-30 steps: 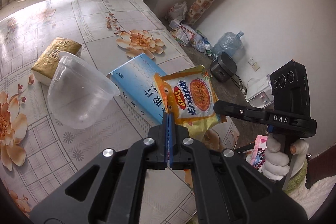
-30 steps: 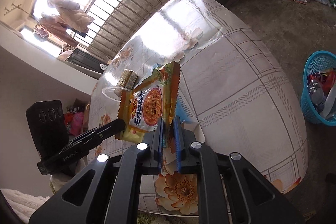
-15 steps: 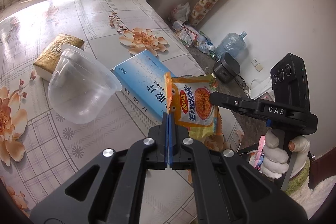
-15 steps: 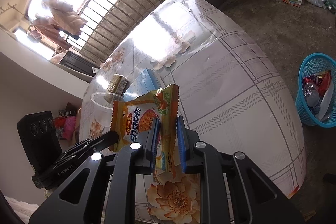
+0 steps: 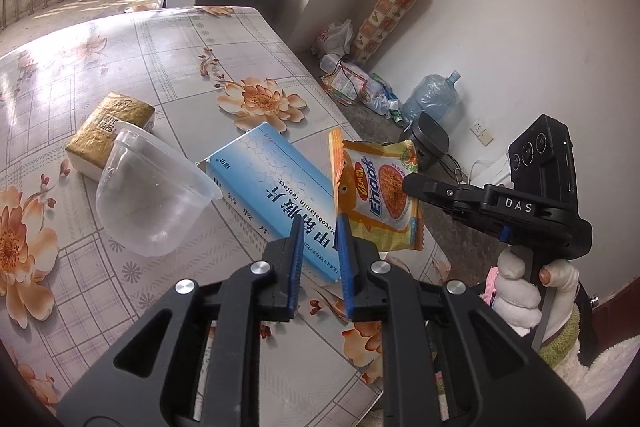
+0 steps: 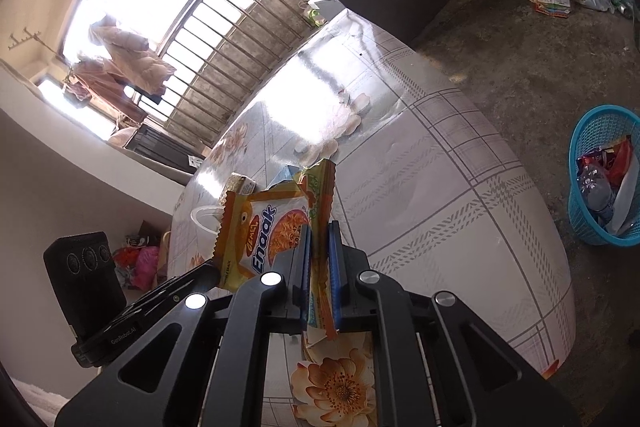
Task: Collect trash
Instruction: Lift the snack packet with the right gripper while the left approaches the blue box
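While right tool [image 6: 319,251] closes on wrapper [image 6: 262,227], table edge [image 6: 560,299] near

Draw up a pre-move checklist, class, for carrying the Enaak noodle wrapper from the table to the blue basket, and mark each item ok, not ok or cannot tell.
1. Right gripper has the Enaak wrapper: ok, the wrapper's edge sits between its closing jaws.
2. Left gripper has let go: ok, its jaws are opening and nothing is between them.
3. Wrapper is lifted clear of the blue tablet box and the clear plastic cup: ok.
4. Blue basket is in sight on the floor beside the table: ok.
5. Basket has room: cannot tell; a bottle and wrappers already lie in it.
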The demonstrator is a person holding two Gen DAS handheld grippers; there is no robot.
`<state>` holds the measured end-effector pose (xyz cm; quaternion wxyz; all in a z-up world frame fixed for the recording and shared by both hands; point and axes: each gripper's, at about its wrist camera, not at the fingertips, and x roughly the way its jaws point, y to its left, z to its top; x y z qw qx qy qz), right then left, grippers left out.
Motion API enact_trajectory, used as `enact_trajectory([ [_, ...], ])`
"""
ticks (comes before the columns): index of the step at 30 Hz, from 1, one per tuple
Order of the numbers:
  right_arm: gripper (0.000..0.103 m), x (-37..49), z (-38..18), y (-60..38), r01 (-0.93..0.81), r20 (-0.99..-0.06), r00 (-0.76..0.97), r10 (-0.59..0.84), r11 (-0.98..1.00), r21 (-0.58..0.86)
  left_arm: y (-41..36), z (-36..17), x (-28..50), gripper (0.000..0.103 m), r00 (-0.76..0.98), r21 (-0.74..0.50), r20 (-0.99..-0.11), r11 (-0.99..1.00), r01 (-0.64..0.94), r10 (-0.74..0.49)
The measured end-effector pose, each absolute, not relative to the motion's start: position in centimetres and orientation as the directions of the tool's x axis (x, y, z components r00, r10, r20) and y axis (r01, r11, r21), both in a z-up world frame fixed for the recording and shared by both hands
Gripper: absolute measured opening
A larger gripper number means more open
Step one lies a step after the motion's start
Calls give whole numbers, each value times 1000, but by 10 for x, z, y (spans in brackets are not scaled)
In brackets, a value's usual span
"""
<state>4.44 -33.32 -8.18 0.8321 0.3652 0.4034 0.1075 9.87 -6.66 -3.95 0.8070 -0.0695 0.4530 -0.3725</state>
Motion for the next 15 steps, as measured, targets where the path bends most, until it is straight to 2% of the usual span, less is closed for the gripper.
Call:
enact_trajectory([
  [3,9,41,-86,-346,144,-576,668,471,677,721,-67,-40,98,22,314,-444,-684,717,536,-659],
  [9,9,42,-95,-378,205,-529,717,454,588,783,-67,-43,96,23,312,-424,-705,731,534,-637],
  [12,9,46,-97,-394,251,-533,745,402,571,781,-67,-46,95,23,316,-405,-721,745,530,-617],
  [15,9,51,-102,-399,309,-579,747,328,599,738,-67,-49,95,23,318,-387,-736,757,526,-597],
])
